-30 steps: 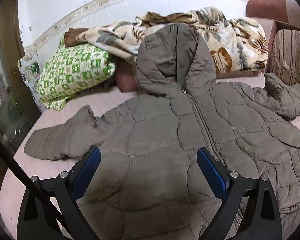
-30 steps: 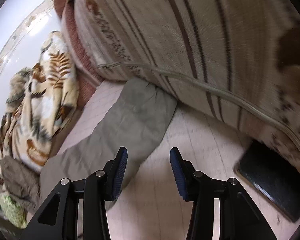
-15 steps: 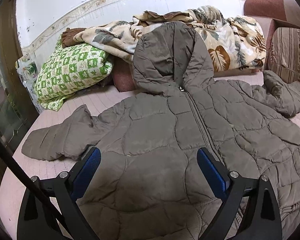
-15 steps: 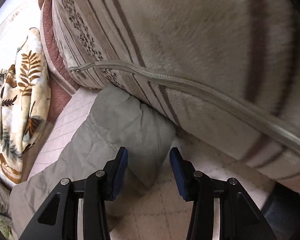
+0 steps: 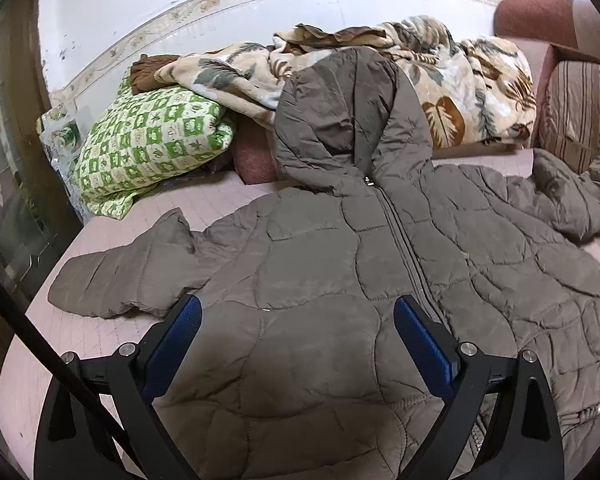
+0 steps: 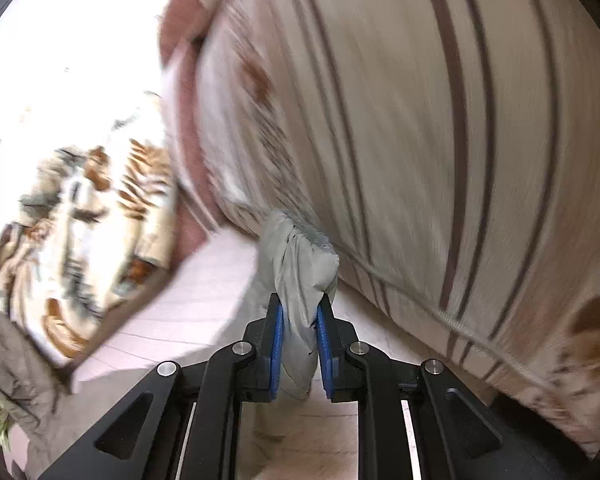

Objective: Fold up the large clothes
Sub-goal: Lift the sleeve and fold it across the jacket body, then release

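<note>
A brown quilted jacket [image 5: 340,280] is seen spread flat, zipped and unfolded, beneath the widely spread left tongs [image 5: 296,320]; its far sleeve cuff [image 6: 300,264] is pinched between the right tongs [image 6: 300,320]. Folding appears barely begun.

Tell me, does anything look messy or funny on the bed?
The jacket lies flat, but its hood is propped on the leafy blanket, and the right hand-held gripper pinches one sleeve cuff up, bunched.
</note>
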